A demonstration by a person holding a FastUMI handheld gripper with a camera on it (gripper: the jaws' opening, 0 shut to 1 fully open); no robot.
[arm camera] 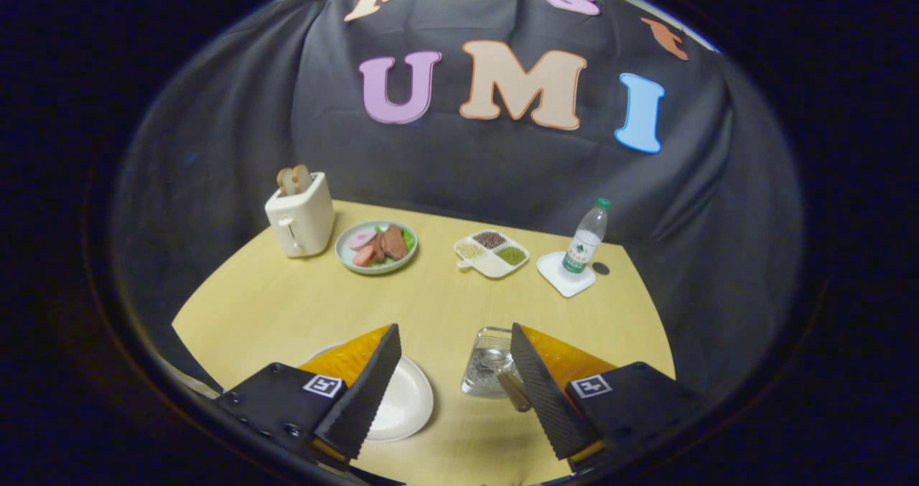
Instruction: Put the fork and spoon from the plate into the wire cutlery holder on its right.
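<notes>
On the table (445, 306), a white plate (406, 403) lies partly under the left finger. The gripper (456, 339) hangs with its fingers wide apart, holding nothing. Just inside the right finger stands the wire cutlery holder (488, 364), with cutlery handles (513, 389) sticking out of it; which piece is which I cannot tell.

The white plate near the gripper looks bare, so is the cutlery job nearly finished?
Seemingly close to done. The white plate has nothing on the part that shows, though a finger hides some of it. The wire cutlery holder to its right already has cutlery standing in it; a handle pokes out, but fork and spoon cannot be told apart. The gripper is open, holding nothing. Nothing obvious remains.
</notes>
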